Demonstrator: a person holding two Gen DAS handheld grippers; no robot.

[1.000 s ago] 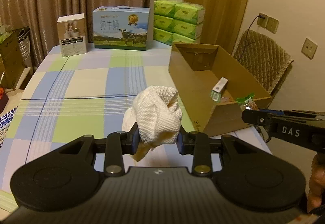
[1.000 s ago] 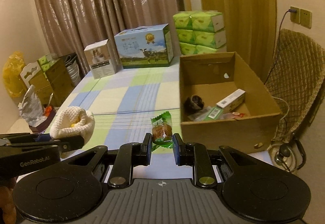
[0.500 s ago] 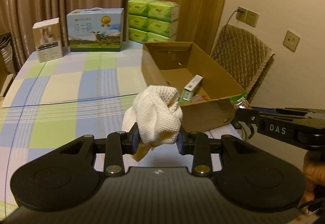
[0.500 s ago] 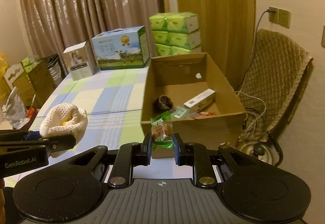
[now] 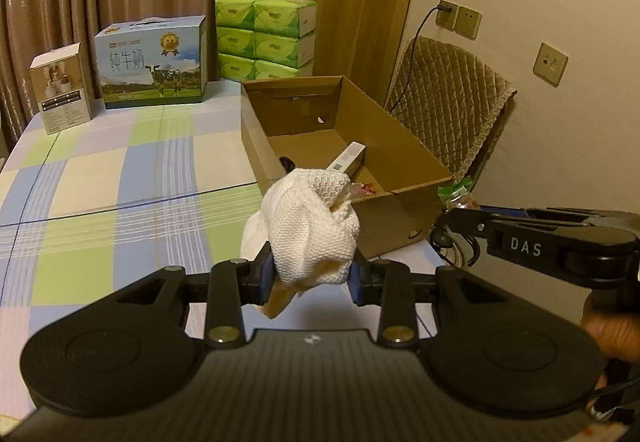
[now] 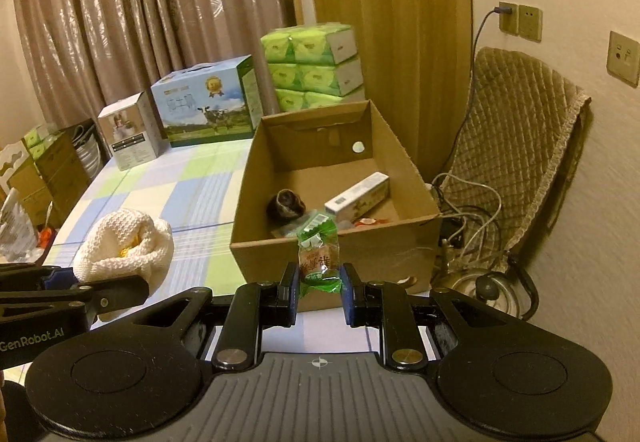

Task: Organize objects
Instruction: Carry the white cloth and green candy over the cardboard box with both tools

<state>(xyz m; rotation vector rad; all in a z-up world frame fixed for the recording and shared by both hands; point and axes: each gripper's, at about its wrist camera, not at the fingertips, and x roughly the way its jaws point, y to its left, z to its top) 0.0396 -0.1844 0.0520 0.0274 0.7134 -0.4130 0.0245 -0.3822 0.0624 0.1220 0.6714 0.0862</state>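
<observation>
My left gripper (image 5: 313, 276) is shut on a bunched white knitted cloth (image 5: 310, 226) and holds it above the table, just in front of the open cardboard box (image 5: 404, 145). The cloth also shows in the right wrist view (image 6: 124, 246). My right gripper (image 6: 319, 296) is shut on a small green-topped snack packet (image 6: 319, 254), held upright before the box's near wall (image 6: 340, 254). The packet shows in the left wrist view (image 5: 456, 193) at the box's near right corner. Inside the box lie a long white carton (image 6: 358, 193), a dark round object (image 6: 286, 203) and small packets.
A checked tablecloth (image 5: 120, 177) covers the table. At the back stand a milk carton box (image 5: 152, 61), a small white box (image 5: 62, 87) and stacked green tissue packs (image 5: 266, 37). A quilted chair (image 6: 516, 157), cables and a pot lid sit right of the table.
Both grippers have moved right and toward the box, keeping hold of the cloth and the packet. The box now sits closer and more central in both views.
</observation>
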